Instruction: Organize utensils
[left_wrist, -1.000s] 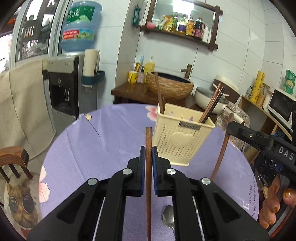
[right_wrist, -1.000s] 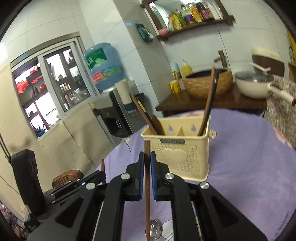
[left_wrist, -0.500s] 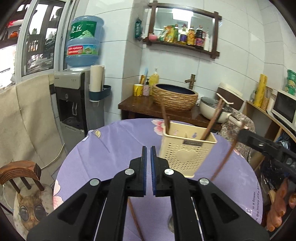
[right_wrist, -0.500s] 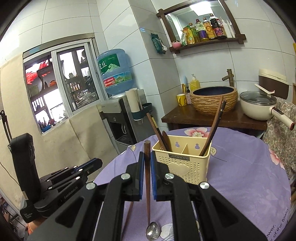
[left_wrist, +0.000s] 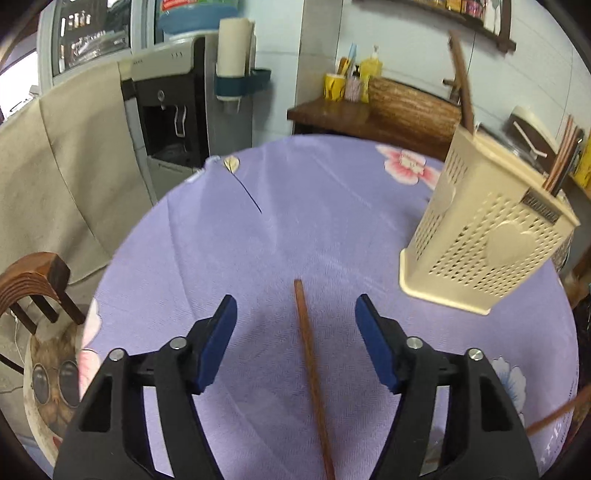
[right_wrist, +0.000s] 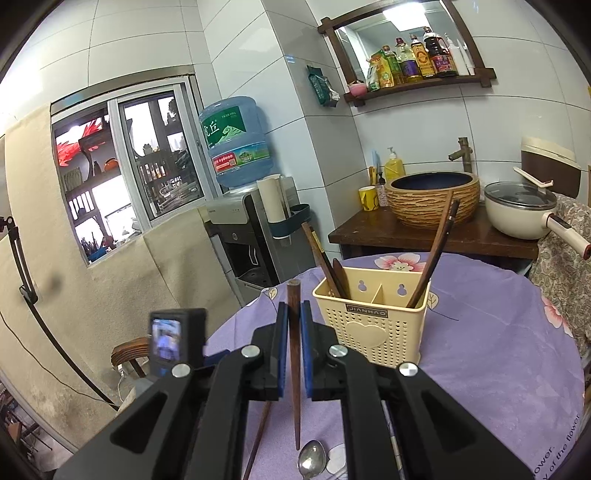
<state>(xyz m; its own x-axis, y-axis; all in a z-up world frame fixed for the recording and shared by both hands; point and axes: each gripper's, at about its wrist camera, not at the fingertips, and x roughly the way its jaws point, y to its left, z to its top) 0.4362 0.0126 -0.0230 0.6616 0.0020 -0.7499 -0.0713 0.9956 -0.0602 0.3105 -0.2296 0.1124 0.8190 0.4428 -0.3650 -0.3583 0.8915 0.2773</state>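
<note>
Left wrist: jaws opening around chopstick (left_wrist: 310, 369) (pads clear), tablecloth (left_wrist: 295, 229) beneath.

Left claw (left_wrist: 295, 347): black plastic, two broad angular arms with triangular cut-outs near the base, each tipped by a flat blue pad (left_wrist: 218, 343). Round silver screw heads, two per arm, along the upper edges. Right claw (right_wrist: 294, 347): same black build, same blue pads, silver screws at the knuckles, one larger bright screw on the outer right arm. Small black camera block (right_wrist: 177, 341) with a lit screen mounted on the left unit, seen from the right wrist.
</note>
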